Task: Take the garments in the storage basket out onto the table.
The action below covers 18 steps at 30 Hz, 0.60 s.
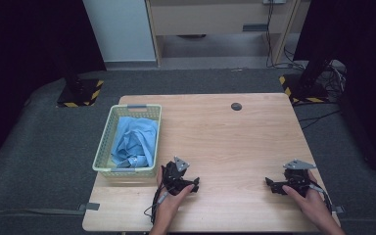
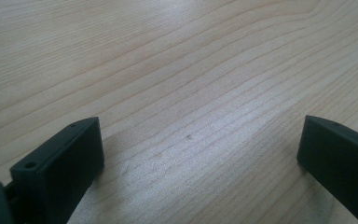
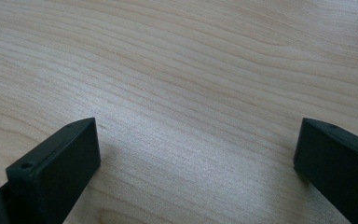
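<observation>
Here both grippers rest low on the wooden table (image 1: 225,132), the left gripper (image 1: 194,184) just beside the pale green basket (image 1: 104,142) and the right gripper (image 1: 269,183) well apart near the right edge. Each has its jaws spread wide over bare wood, grasping nothing. A blue cloth (image 1: 134,139) lies bunched inside the basket.

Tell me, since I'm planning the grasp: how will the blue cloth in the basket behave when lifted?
The blue cloth lies crumpled in folds, so it will likely be floppy and drape. It looks thin, probably light. It may snag on the basket mesh.
</observation>
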### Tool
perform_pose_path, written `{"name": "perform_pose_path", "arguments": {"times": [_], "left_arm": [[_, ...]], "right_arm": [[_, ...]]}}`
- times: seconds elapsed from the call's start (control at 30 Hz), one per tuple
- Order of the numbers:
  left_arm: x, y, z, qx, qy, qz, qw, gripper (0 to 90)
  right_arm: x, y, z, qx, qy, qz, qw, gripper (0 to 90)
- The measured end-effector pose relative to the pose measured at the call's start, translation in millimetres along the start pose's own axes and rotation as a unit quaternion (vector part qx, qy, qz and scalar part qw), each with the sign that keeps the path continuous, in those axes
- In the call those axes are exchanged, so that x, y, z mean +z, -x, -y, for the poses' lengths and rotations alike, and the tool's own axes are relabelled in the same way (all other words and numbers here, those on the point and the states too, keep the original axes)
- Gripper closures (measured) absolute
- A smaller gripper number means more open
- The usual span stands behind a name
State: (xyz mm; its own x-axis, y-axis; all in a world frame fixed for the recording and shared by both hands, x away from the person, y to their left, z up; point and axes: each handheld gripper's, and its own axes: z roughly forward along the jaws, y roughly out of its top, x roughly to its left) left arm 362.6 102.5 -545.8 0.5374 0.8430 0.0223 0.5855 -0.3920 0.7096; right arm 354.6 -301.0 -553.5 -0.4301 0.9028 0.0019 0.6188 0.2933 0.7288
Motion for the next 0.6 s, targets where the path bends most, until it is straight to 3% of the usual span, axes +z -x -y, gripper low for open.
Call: {"name": "perform_pose_path", "arguments": {"times": [0.6], "left_arm": [[0.6,1.7,-0.6,0.006,0.001,0.008,1.0,0.0]], "right_arm": [[-0.7,-2.1,0.3,-0.001,-0.001,0.0,1.0,0.8]]}}
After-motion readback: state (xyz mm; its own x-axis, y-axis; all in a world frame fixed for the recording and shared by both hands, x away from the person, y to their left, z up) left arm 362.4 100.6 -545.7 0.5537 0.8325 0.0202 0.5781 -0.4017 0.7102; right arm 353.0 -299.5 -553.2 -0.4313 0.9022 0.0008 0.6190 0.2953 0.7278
